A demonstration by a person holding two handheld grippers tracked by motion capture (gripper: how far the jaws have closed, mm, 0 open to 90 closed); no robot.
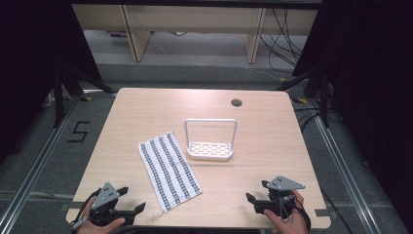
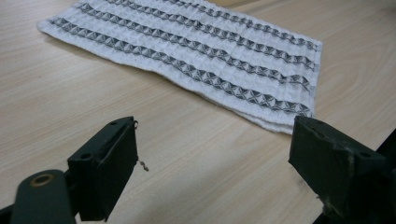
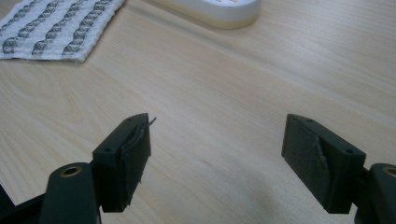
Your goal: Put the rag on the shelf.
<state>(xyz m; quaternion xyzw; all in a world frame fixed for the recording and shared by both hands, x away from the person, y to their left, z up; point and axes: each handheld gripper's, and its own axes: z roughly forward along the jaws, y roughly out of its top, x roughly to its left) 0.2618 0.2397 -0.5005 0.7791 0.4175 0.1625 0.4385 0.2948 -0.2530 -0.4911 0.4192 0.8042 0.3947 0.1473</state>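
A white cloth with dark patterned stripes lies folded flat on the table, left of centre. Just right of it stands a white rack with a slotted base and a tall hoop handle. My left gripper rests near the front left corner, open, its jaws wide apart over bare wood. In the left gripper view the cloth lies just beyond the left gripper. My right gripper sits near the front right, open and holding nothing. The right gripper view shows the right gripper, the cloth's corner and the rack's base.
The light wooden table has a round cable hole near its far edge. Dark stands and cables sit on the floor beyond the table. A floor marking "5" lies to the left.
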